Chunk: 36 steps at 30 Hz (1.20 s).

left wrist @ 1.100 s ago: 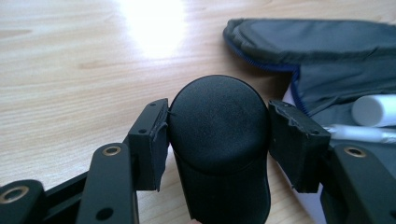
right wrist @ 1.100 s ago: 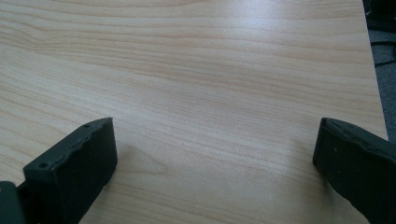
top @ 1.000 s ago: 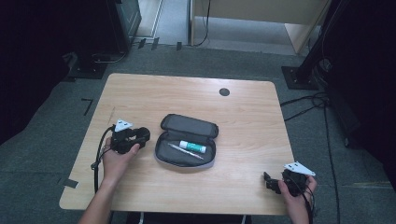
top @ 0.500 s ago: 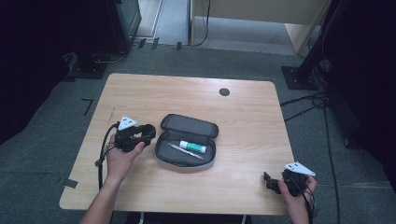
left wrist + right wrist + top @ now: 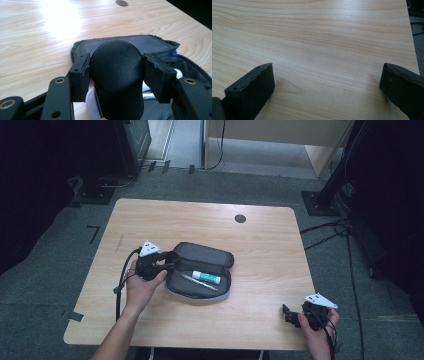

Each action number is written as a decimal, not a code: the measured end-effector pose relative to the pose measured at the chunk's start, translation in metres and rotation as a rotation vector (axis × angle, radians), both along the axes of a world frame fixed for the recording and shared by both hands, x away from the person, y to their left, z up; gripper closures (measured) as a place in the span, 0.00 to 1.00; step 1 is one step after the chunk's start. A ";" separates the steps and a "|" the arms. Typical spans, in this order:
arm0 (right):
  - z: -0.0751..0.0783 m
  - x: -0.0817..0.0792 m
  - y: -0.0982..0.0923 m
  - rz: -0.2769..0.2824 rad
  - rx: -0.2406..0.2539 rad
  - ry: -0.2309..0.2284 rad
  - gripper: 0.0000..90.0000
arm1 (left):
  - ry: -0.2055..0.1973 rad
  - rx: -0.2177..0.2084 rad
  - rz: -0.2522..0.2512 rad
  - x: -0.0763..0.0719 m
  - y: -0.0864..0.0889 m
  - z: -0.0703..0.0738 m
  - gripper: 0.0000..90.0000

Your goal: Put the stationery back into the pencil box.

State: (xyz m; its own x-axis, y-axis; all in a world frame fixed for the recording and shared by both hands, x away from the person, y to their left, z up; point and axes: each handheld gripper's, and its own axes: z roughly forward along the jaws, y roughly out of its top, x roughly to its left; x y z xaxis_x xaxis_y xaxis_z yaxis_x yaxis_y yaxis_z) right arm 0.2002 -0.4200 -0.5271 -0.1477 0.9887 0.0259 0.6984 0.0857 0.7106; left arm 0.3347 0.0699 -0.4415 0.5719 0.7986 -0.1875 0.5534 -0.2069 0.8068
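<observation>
Carrying a black rounded object (image 5: 116, 67) clenched in your left tool (image 5: 161, 261), you've moved to the open pouch (image 5: 200, 270) mid-worktop, probably to drop it in; right tool (image 5: 292, 316) rests released.

An open case (image 5: 200, 270) lies mid-table (image 5: 260, 245), a pen (image 5: 199, 282) and tube (image 5: 206, 278) inside; left gripper (image 5: 167, 262) at its left end; right gripper (image 5: 290, 316) near the front right corner.

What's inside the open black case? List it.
Inside the black case, the high view shows a white tube with a green cap and a slim pen lying beside it. The left claw covers the case's left end, so anything under it is hidden.
</observation>
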 end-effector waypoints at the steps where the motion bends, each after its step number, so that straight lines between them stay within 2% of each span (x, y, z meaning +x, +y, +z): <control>1: 0.000 0.000 0.000 -0.001 0.000 -0.001 0.00 | 0.000 0.003 -0.007 0.000 -0.002 0.000 0.47; 10: 0.000 0.000 0.000 0.002 -0.002 0.001 0.00 | 0.008 0.000 -0.034 0.002 -0.018 -0.004 0.47; 16: 0.000 0.000 0.000 -0.001 0.001 0.001 0.00 | -0.001 0.035 -0.056 0.001 -0.028 -0.014 0.47; 22: 0.000 0.000 0.000 -0.001 0.001 0.001 0.00 | 0.014 0.061 -0.085 -0.002 -0.031 -0.024 0.47; 27: 0.000 0.000 0.000 0.000 0.000 0.000 0.00 | 0.024 0.063 -0.105 -0.005 -0.032 -0.029 0.47; 29: 0.000 0.000 0.000 0.001 0.000 0.002 0.00 | 0.033 0.068 -0.138 -0.007 -0.033 -0.030 0.47; 36: 0.000 0.000 0.000 -0.001 0.000 0.000 0.00 | 0.045 0.071 -0.188 -0.011 -0.039 -0.033 0.47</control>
